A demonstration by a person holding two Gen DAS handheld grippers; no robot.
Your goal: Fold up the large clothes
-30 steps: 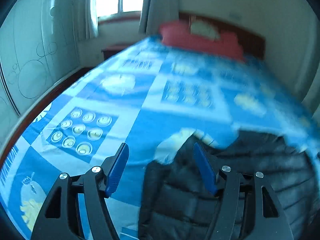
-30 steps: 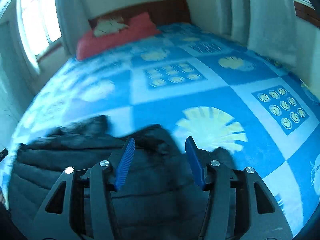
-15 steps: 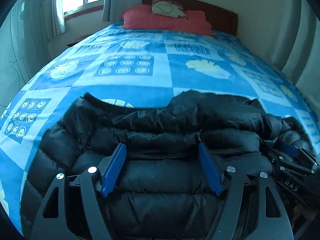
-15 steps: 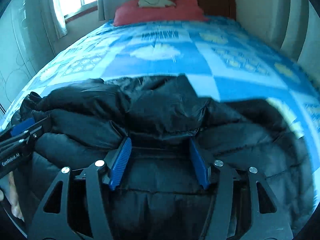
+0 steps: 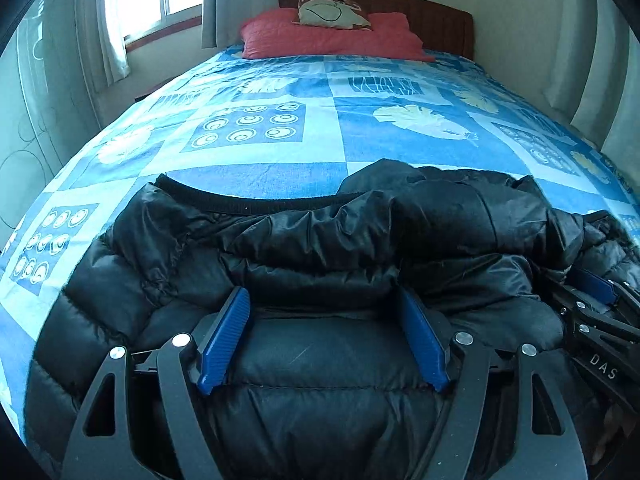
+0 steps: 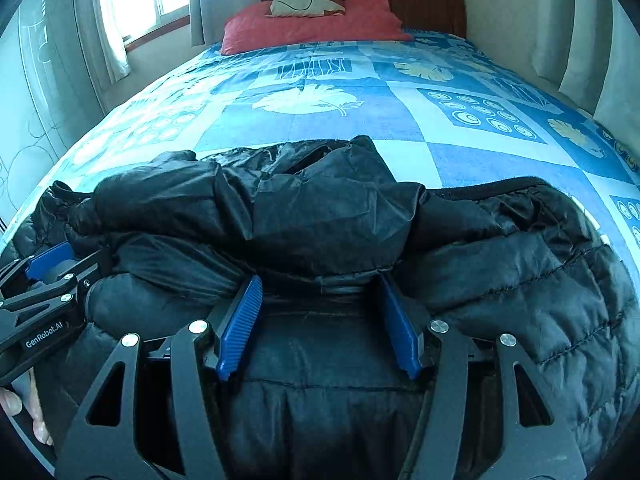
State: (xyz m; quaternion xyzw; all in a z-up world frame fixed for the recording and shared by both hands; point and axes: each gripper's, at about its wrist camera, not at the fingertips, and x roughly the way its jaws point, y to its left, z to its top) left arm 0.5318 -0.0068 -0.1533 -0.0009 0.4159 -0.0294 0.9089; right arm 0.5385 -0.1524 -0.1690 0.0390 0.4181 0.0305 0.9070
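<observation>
We see a black puffer jacket (image 5: 320, 248) lying bunched across the near end of the bed (image 5: 320, 152), on its blue patterned cover. Our left gripper (image 5: 322, 312) rests low over the jacket with its blue fingers (image 5: 224, 340) spread, padding bulging between them. Our right gripper (image 6: 320, 304) sits beside it, its jaws opening around a fold; whether the pads press on the fabric is hard to tell. A red pillow (image 6: 312, 24) lies at the headboard.

- Black jacket (image 5: 320, 248): shiny quilted cloth, puffy (its far edge a matt ribbed knit).
- Bedspread (image 5: 328, 152): matt printed cloth.
- Headboard (image 5: 432, 20): dark polished wood.
- Left gripper (image 5: 326, 344) pads (image 5: 224, 344): ridged blue plastic.
</observation>
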